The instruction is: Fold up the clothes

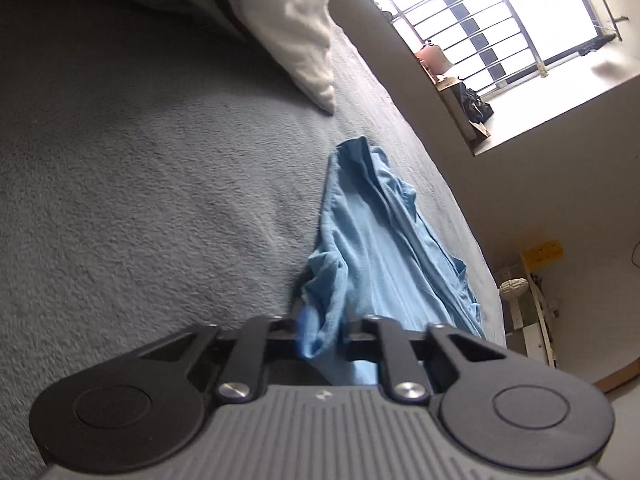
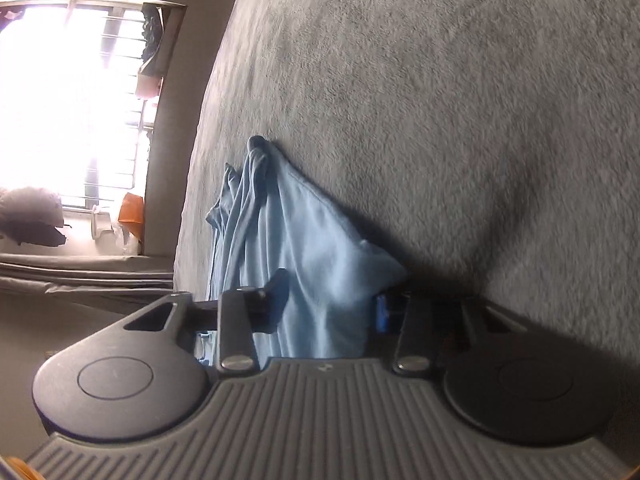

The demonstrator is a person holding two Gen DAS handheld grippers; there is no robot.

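Centrally, a light blue garment (image 1: 372, 240) of thin, soft knit lies bunched on a grey bed cover (image 1: 140, 180), drawn into long ropy folds and creases that run away from both cameras toward a narrow, crumpled far end. Its cloth looks smooth and limp, with a hemmed edge showing along one side in the right wrist view (image 2: 304, 240).

Closest to the left camera, a gathered wad of the blue fabric sits between the black fingers of the left gripper (image 1: 320, 332), whose jaws are pressed nearly together and pinch that wad. Seen from the right wrist, the right gripper (image 2: 328, 304) has its jaws closed onto a thicker fold of the same garment, which fills the gap between a dark pad on one side and a blue pad on the other. Both grippers point downward at a slant toward the bed, and each view is rolled, so the bed surface runs steeply across the picture.

Beneath the garment, the bed cover is a fleecy, nubby grey material with a matte pile. A white, wrinkled pillow (image 1: 296, 28) lies farther up the bed, well apart from the garment. Beyond the bed's edge stands a pale wall and a bright window with horizontal metal bars (image 1: 480, 28), with small items on its sill.
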